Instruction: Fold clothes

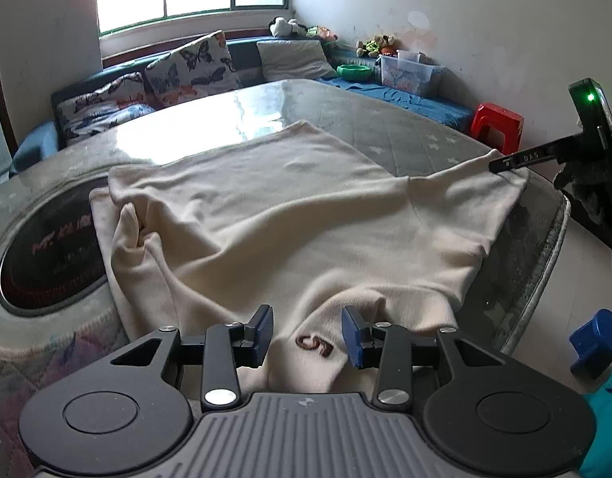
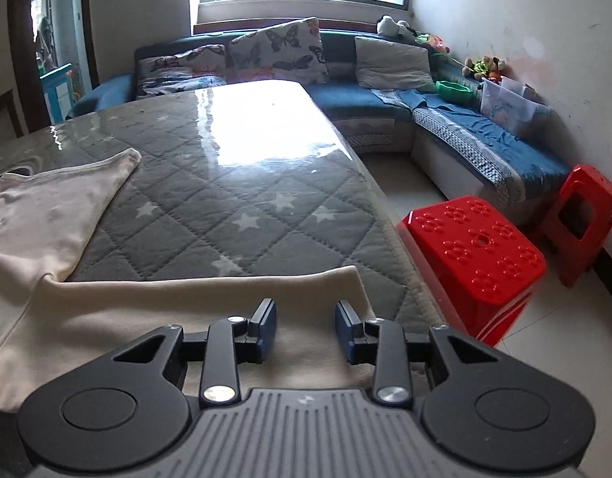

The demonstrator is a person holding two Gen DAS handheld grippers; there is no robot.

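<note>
A cream garment (image 1: 274, 215) lies spread on the grey quilted table (image 1: 417, 139), rumpled at its left side and near edge. My left gripper (image 1: 307, 334) stands open over the near edge, where a brown mark (image 1: 313, 345) shows on the cloth between the blue pads (image 1: 351, 336); the pads do not press it. In the right wrist view my right gripper (image 2: 306, 328) is open just above a flat cream strip of the garment (image 2: 210, 306) near the table's right edge. One dark finger of the right gripper (image 1: 505, 164) rests at the garment's far right corner.
A round black hob (image 1: 47, 255) is set into the table left of the garment. Two red stools (image 2: 477, 255) stand on the floor right of the table (image 2: 242, 203). A blue sofa (image 2: 485, 147) with cushions, toys and a clear box lines the far walls. A blue object (image 1: 594, 342) lies on the floor.
</note>
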